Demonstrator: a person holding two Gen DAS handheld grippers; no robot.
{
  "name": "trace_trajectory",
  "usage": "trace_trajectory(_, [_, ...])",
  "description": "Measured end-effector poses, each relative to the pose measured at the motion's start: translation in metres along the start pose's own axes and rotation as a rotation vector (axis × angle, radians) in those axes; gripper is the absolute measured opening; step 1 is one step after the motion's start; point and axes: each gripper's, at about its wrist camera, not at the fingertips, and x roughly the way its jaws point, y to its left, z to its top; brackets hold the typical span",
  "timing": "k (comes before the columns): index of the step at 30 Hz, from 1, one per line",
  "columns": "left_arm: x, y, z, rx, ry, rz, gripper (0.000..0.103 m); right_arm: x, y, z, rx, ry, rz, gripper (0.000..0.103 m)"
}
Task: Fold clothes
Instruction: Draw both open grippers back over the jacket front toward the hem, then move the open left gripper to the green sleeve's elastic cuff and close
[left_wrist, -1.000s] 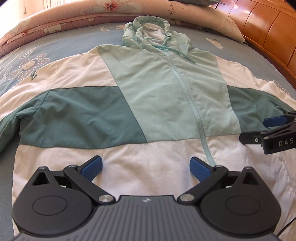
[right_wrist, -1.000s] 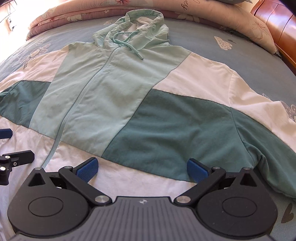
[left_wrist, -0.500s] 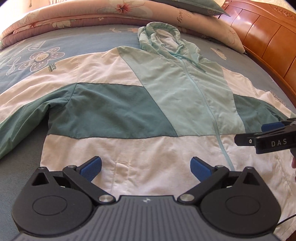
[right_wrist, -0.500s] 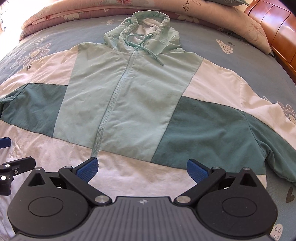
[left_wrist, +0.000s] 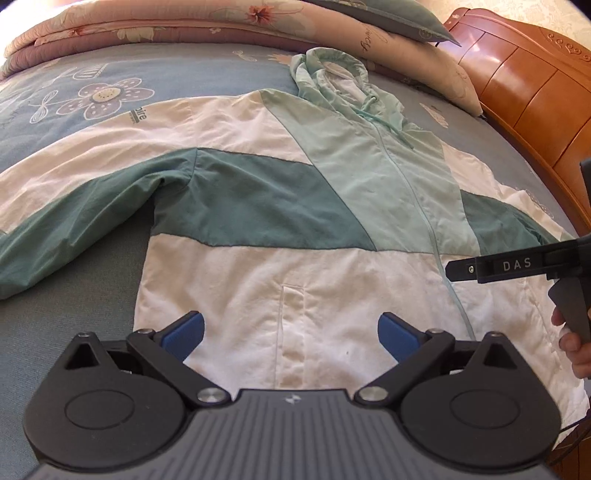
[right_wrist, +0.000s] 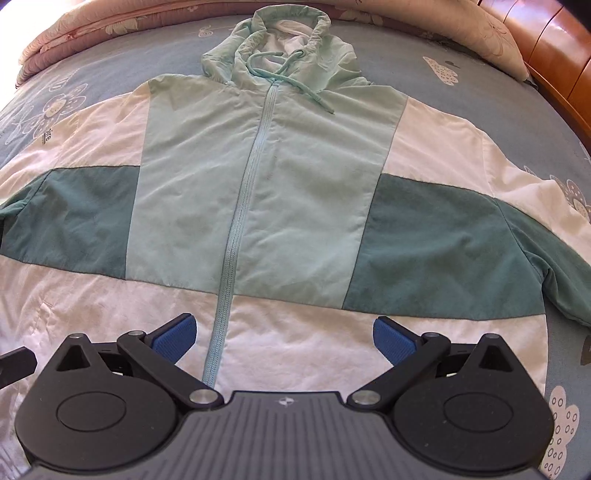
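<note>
Jacket (right_wrist: 266, 206) lies zipped and spread flat, front up, on the bed (right_wrist: 498, 122). Left gripper (left_wrist: 291, 334) and right gripper (right_wrist: 282, 338) hover over its white hem, fingers wide apart, gripping nothing.

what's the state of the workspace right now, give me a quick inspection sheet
surface: bed with a blue flower-print sheet, bare around the garment
job's things: hooded jacket lies spread flat, front up, zip closed, sleeves out to both sides, hood toward the pillows; not yet folded
clutter: nothing seen
grippers: left gripper open, over the white hem panel, holding nothing; right gripper open, over the hem by the zip, holding nothing
cables: thin dark cable at the lower right edge of the left wrist view
surroundings: folded floral quilt and pillows beyond the hood, wooden headboard to the right
</note>
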Motion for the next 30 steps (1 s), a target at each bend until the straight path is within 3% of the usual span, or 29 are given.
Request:
trace_trajectory(4, [0.011,0.009,0.002,-0.026,0.017,0.009,0.099,0.001,0.017,0.006,-0.017,0.004,0.035,0.103])
trace_trajectory(8, [0.009,0.01,-0.001,-0.026,0.036,-0.003,0.099,0.009,0.031,0.002,0.003,0.079,0.071,0.103])
trace_trajectory(13, [-0.017,0.039,0.008,-0.144,-0.006,0.028,0.099,0.004,0.045,0.002,-0.004,0.084,0.092,0.103])
trace_trajectory(16, [-0.037,0.078,0.013,-0.321,-0.055,0.067,0.094,0.002,0.059,0.008,-0.034,0.077,0.119,0.103])
trace_trajectory(19, [-0.051,0.123,0.01,-0.531,-0.089,0.1,0.07,-0.001,0.073,0.017,-0.042,0.07,0.171,0.103])
trace_trajectory(24, [-0.073,0.207,-0.03,-1.057,-0.224,0.065,0.048,-0.006,0.103,0.029,-0.068,0.064,0.246,0.103])
trace_trajectory(27, [-0.085,0.239,-0.059,-1.296,-0.322,0.057,0.045,-0.005,0.119,0.034,-0.085,0.082,0.286,0.103])
trace_trajectory(30, [-0.094,0.259,-0.074,-1.373,-0.36,0.116,0.045,-0.002,0.132,0.034,-0.096,0.101,0.312,0.103])
